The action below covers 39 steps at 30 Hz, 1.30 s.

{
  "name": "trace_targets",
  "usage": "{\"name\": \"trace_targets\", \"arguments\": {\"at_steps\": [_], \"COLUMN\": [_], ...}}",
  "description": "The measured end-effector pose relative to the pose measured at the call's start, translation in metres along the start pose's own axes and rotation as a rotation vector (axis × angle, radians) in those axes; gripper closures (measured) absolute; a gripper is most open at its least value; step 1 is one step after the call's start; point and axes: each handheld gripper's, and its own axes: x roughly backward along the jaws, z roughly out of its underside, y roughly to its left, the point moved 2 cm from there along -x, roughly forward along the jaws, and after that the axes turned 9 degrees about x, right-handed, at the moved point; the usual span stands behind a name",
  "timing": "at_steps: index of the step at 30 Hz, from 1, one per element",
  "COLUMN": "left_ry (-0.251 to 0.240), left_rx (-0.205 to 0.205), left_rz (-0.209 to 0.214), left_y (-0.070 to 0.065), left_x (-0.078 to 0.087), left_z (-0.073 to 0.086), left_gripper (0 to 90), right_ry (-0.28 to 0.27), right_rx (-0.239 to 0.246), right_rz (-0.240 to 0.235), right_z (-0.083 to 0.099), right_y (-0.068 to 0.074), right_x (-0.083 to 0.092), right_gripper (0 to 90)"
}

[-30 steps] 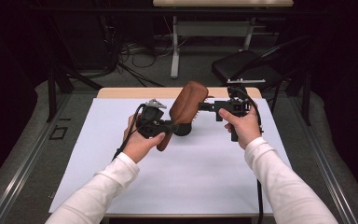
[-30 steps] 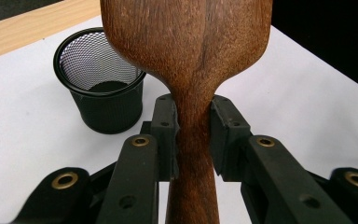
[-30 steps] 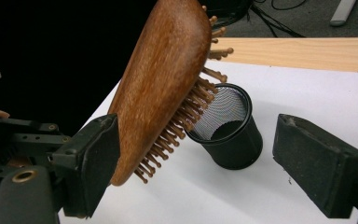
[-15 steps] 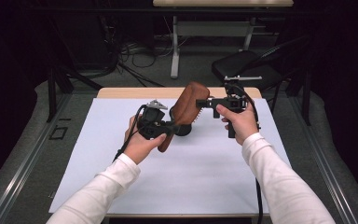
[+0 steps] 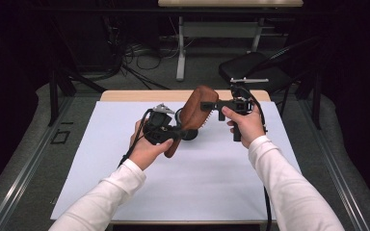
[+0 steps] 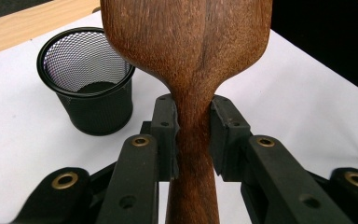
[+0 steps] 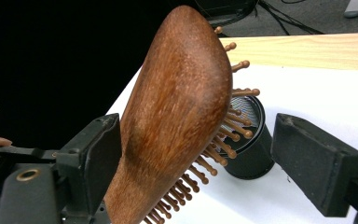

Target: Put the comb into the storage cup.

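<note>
The wooden hairbrush (image 6: 186,60) is held above the worktop (image 5: 125,192), its neck pinched by the left gripper (image 6: 193,135) (top cut off). The right gripper (image 7: 205,154) straddles its head, jaws spread, seemingly not pressing. Beyond, the brush partly hides a mesh cup (image 7: 251,144).

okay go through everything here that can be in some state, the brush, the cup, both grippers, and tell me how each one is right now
Brown wooden hairbrush: lifted off the table, clamped at its narrow handle, tilted, pins facing the right gripper's far pad.
Black wire-mesh cup: upright on the white table cover, nothing visible inside.
Left gripper: shut on the brush handle.
Right gripper: open, jaws either side of the brush head; one pad at its wooden back, the other clear of the pins.
</note>
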Motion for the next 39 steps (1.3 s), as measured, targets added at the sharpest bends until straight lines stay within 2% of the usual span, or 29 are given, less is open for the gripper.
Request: {"name": "trace_targets", "arguments": {"at_steps": [16,39], "left_ry": [-0.003,0.002], "left_rx": [-0.013,-0.021], "left_rz": [0.015,0.026], "left_y": [-0.0041,-0.0081], "left_x": [-0.003,-0.0057], "left_z": [0.0012,0.002], "left_gripper": [73.0,73.0], "right_ry": [-0.011,0.012], "right_rx": [-0.019,-0.026], "right_rz": [-0.053,-0.093], "right_z": [-0.0005,0.0007], "right_y": [0.0,0.0005], "right_x": [-0.0028,-0.0087], "right_gripper": [19.4,24.8]}}
